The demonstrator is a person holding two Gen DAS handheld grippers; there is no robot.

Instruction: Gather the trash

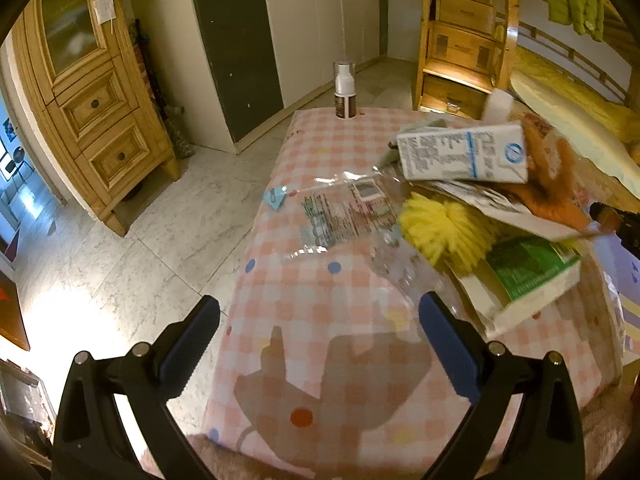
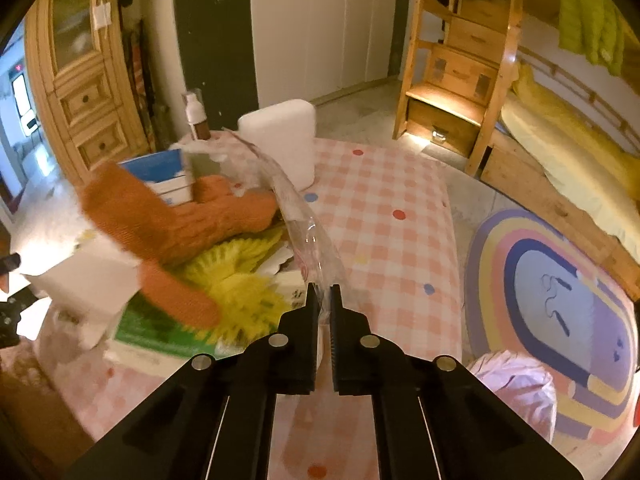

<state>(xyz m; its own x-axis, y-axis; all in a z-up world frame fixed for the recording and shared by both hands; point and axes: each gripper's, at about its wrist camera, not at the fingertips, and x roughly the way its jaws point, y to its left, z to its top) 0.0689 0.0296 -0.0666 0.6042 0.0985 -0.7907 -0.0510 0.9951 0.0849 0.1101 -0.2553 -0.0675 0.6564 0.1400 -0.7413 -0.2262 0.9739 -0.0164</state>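
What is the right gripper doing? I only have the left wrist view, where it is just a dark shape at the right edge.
Observer: In the right wrist view, the right gripper is shut on the near end of the clear plastic wrapper.
Operator: Anything else on that side that I cannot see?
Observer: Yes, a pink bag sits low on the right.
Operator: What is around it?
Observer: A rainbow rug lies right behind it.
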